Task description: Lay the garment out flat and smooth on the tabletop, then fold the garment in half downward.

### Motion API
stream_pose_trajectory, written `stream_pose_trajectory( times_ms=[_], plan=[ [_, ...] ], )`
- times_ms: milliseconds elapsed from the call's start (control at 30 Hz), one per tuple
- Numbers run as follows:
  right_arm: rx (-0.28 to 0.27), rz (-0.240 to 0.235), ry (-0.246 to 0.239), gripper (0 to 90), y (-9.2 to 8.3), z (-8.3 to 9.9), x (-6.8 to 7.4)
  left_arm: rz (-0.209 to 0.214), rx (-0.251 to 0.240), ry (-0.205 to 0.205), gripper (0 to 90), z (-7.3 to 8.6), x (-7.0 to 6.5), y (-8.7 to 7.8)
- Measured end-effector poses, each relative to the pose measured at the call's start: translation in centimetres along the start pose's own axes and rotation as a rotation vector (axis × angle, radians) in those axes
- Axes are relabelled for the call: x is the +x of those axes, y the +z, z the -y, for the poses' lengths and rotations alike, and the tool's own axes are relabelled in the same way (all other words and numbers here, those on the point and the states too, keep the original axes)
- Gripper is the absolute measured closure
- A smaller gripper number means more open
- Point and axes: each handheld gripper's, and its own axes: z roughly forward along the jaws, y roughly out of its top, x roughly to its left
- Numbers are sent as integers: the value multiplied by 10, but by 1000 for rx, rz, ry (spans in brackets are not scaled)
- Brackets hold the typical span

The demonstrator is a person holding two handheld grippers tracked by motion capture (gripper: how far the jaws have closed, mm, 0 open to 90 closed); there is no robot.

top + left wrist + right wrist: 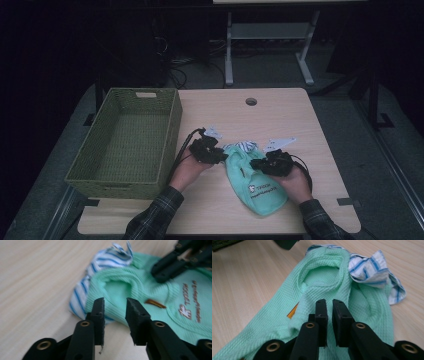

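A mint-green knit garment (256, 187) with a small printed logo lies on the wooden table (300, 120). A blue-and-white striped cloth (245, 146) pokes out at its collar end. My left gripper (222, 157) is at the garment's left edge. In the left gripper view its jaws (115, 302) stand open, with the green fabric (150, 287) and striped cloth (100, 265) just beyond them. My right gripper (253, 164) rests over the garment's middle. In its own view (327, 302) the jaws stand a narrow gap apart above the green fabric (324, 277), beside the striped cloth (372, 270).
An olive woven basket (170, 130) stands on the table's left side, close to my left hand. A round cable hole (251, 101) is near the table's far edge. The right gripper's jaws (175, 260) reach into the left gripper view at top right.
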Motion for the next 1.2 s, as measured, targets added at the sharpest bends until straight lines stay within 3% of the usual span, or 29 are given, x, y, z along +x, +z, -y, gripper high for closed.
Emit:
stream_pose_trajectory(
  times_ms=[300, 600, 833, 1200],
  plan=[
    [5, 3, -3, 776, -6, 9, 3, -5, -15, -19, 550, -15, 22, 13],
    [8, 8, 11, 745, -7, 12, 4, 10, 10, -9, 485, -27, 37, 34],
    [14, 6, 10, 739, -4, 12, 4, 24, -2, -33, 455, -31, 41, 52],
    [15, 14, 4, 739, -4, 13, 2, 43, 68, 0, 443, -27, 37, 70]
  ],
)
